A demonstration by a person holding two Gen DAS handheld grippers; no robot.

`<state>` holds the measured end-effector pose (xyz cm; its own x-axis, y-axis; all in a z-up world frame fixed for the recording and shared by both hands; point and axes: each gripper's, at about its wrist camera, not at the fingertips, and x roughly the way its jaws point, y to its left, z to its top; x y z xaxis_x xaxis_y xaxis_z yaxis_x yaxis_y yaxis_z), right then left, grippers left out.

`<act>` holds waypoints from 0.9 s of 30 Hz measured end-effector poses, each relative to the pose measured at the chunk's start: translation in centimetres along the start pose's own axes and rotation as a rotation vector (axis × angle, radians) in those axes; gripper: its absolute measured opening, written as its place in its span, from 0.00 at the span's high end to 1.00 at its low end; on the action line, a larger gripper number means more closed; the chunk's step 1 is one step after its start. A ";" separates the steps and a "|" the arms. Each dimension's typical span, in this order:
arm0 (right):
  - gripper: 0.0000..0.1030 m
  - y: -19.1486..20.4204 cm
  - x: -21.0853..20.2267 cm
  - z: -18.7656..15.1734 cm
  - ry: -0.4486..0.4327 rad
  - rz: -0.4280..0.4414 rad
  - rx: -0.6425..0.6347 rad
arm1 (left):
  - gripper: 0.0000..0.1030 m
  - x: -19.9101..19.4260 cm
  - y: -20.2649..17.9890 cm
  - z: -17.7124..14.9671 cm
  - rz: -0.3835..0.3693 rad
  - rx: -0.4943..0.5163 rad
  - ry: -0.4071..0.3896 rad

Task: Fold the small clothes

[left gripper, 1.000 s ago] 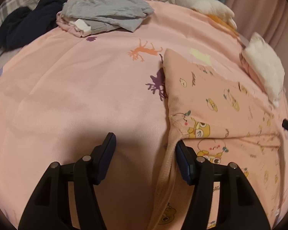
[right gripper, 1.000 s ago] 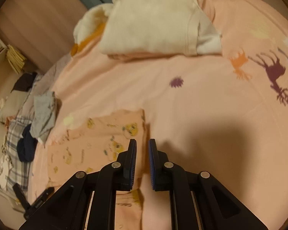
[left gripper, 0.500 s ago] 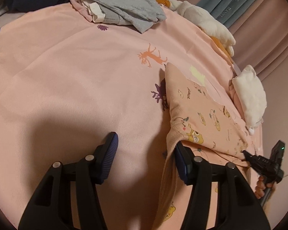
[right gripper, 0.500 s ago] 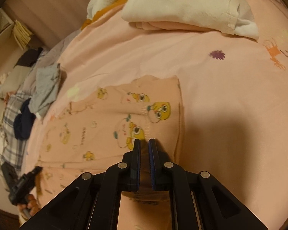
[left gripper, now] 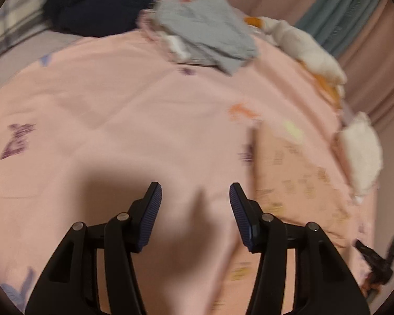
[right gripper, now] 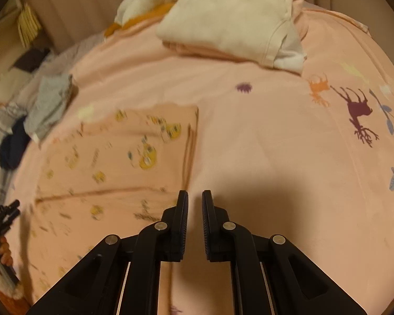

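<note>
Both claws have come off the garment since a second ago: back then the left claw straddled its hem and, half a second back, the right claw pinched its edge. Now the left claw [left gripper: 195, 202] hovers over bare pink bedspread [left gripper: 123, 120], its jaws closing with nothing between them. Over on the other side, the right claw [right gripper: 195, 202] has its jaws nearly together with a slim gap, gripping nothing, just beside the garment's right edge. And there lies the pink cartoon-print garment [right gripper: 113, 162], folded flat on the bedspread, toward the near edge of the bed. A folded cream garment [right gripper: 228, 18] sits toward the far edge, with a grey pile [left gripper: 210, 31] and a dark navy heap [left gripper: 97, 2] well apart from it.
</note>
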<state>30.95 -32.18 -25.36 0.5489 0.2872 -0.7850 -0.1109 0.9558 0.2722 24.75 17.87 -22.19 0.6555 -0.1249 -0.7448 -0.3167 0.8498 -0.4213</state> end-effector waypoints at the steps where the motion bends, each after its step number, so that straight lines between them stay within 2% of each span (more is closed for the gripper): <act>1: 0.92 0.3 -0.1 0.3 -0.014 0.021 0.008 | 0.48 0.3 -1.8 0.1 -0.034 0.030 -0.004; 3: 0.92 1.4 0.4 1.0 -0.021 0.070 0.020 | 0.48 1.2 -4.7 0.0 -0.085 0.098 -0.011; 6: 0.92 3.2 2.2 1.5 -0.010 0.131 0.023 | 0.48 4.7 -8.6 -0.8 -0.126 0.147 0.053; 7: 0.92 3.6 3.0 1.4 0.002 0.138 0.028 | 0.48 6.1 -9.2 -1.3 -0.108 0.152 0.085; 8: 0.92 3.9 3.9 1.2 0.019 0.138 0.034 | 0.51 7.9 -9.3 -1.9 -0.058 0.160 0.126; 9: 0.92 3.9 5.0 0.7 0.054 0.133 0.043 | 0.53 8.8 -9.1 -2.3 -0.029 0.169 0.138; 10: 0.92 3.7 5.9 0.2 0.078 0.137 0.049 | 0.53 8.9 -8.9 -2.7 -0.028 0.201 0.106; 11: 0.92 3.2 6.3 -0.5 0.077 0.165 0.061 | 0.55 8.5 -8.8 -3.0 -0.036 0.248 0.070; 12: 0.92 2.8 5.8 -1.3 0.052 0.190 0.068 | 0.58 8.3 -8.7 -3.1 -0.028 0.273 0.067; 13: 0.92 2.7 5.3 -1.8 0.050 0.205 0.063 | 0.62 8.1 -8.5 -3.0 0.001 0.292 0.065; 14: 0.92 2.5 4.8 -2.3 0.064 0.215 0.050 | 0.60 7.9 -8.2 -2.7 0.036 0.298 0.061; 15: 0.92 2.2 4.3 -3.2 0.078 0.215 0.035 | 0.57 7.8 -7.7 -2.5 0.088 0.295 0.058; 17: 0.92 1.9 3.2 -4.3 0.068 0.212 0.031 | 0.56 7.2 -5.9 -2.0 0.138 0.264 0.056; 19: 0.92 1.8 1.9 -5.8 0.099 0.181 0.016 | 0.52 6.0 -4.3 -1.9 0.120 0.223 0.064; 20: 0.92 1.9 1.0 -6.5 0.102 0.165 0.004 | 0.53 5.0 -3.3 -1.9 0.113 0.194 0.087; 22: 0.91 1.9 -0.9 -7.8 0.108 0.131 -0.013 | 0.48 3.1 -2.3 -2.2 0.134 0.161 0.110; 23: 0.88 1.9 -2.0 -8.5 0.114 0.126 -0.014 | 0.44 1.6 -1.5 -2.5 0.132 0.154 0.116; 25: 0.63 1.2 -4.0 -9.7 0.108 0.112 0.002 | 0.37 -1.2 0.1 -3.4 0.112 0.124 0.108; 26: 0.41 0.8 -5.0 -10.3 0.106 0.103 0.012 | 0.35 -2.1 0.5 -4.2 0.100 0.117 0.113; 27: 0.28 0.4 -6.3 -11.3 0.098 0.101 0.029 | 0.34 -3.1 0.9 -5.1 0.079 0.119 0.135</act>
<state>18.07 -32.93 -26.62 0.4528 0.3882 -0.8027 -0.1373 0.9199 0.3674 18.90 16.39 -22.90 0.5315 -0.1157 -0.8391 -0.2756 0.9131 -0.3004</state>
